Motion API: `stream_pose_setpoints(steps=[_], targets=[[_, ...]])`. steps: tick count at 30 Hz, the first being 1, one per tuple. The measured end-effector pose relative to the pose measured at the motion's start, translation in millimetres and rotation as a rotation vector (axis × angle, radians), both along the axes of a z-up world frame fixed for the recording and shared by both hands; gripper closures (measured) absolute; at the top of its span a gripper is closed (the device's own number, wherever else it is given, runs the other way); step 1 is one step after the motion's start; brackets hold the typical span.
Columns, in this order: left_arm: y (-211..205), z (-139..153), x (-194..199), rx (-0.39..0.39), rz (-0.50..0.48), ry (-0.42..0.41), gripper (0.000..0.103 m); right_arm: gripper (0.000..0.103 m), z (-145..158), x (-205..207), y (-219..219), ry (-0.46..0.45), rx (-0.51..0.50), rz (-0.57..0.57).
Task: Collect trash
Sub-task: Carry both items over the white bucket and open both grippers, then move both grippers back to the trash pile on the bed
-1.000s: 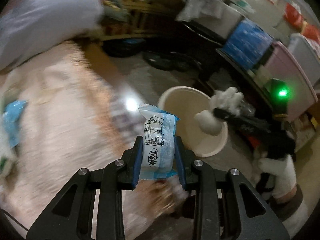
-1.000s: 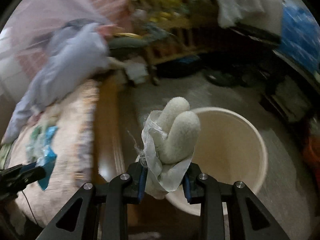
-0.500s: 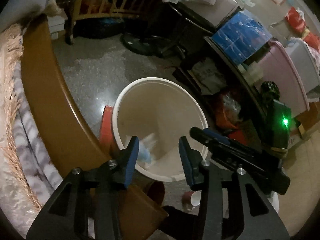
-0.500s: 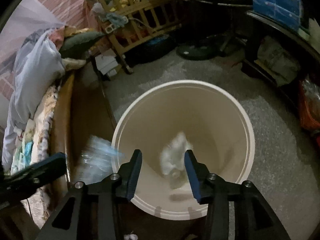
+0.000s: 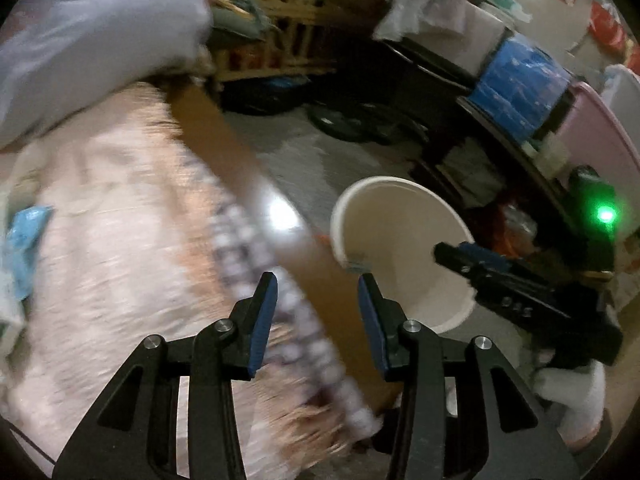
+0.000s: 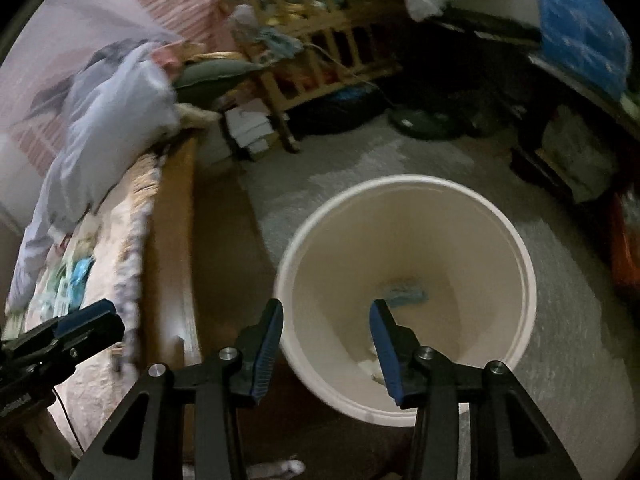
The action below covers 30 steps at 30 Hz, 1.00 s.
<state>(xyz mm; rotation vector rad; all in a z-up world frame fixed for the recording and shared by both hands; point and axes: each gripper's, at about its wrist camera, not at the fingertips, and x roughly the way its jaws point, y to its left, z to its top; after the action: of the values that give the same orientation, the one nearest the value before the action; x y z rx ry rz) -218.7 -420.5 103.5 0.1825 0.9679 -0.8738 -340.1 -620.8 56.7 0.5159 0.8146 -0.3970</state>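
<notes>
Trash in the bucket, both grippers empty.
A blue wrapper (image 6: 404,294), blurred, seems to lie at the bottom of the cream bucket (image 6: 516,240); the right gripper (image 6: 326,342) hangs spread above its near rim, the left gripper (image 5: 316,314) spread beside the bucket, over the bed edge (image 5: 224,148).

The left gripper (image 5: 317,294) points steeply downward, its blue-padded jaws parted with nothing between them; the right gripper (image 6: 326,322) tilts down likewise, jaws apart and empty; a white-gloved hand (image 5: 572,394) grips the right gripper's body.
</notes>
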Motion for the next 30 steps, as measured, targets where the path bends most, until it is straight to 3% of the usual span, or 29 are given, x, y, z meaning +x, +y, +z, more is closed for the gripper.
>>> stream_pose_setpoints(steps=[4, 6, 8, 21, 30], targets=[[36.7, 2.3, 3.5, 0.025, 0.081, -0.043, 0.063, 0.059, 20.5, 10.2, 35.8, -0.035, -0.07, 0.048], [55.5, 4.6, 4.4, 0.038, 0.119, -0.067, 0.063, 0.053, 26.6, 15.0, 51.6, -0.046, -0.086, 0.066], [74.1, 6.5, 4.3, 0.05, 0.148, -0.096, 0.063, 0.039, 31.4, 20.8, 69.1, -0.059, -0.095, 0.086], [188.2, 13.2, 20.8, 0.104, 0.343, -0.157, 0.063, 0.038, 44.8, 70.6, 184.4, -0.094, -0.083, 0.309], [271.2, 3.5, 33.7, 0.117, 0.45, -0.091, 0.063, 0.038, 37.3, 103.6, 246.0, -0.072, -0.064, 0.448]])
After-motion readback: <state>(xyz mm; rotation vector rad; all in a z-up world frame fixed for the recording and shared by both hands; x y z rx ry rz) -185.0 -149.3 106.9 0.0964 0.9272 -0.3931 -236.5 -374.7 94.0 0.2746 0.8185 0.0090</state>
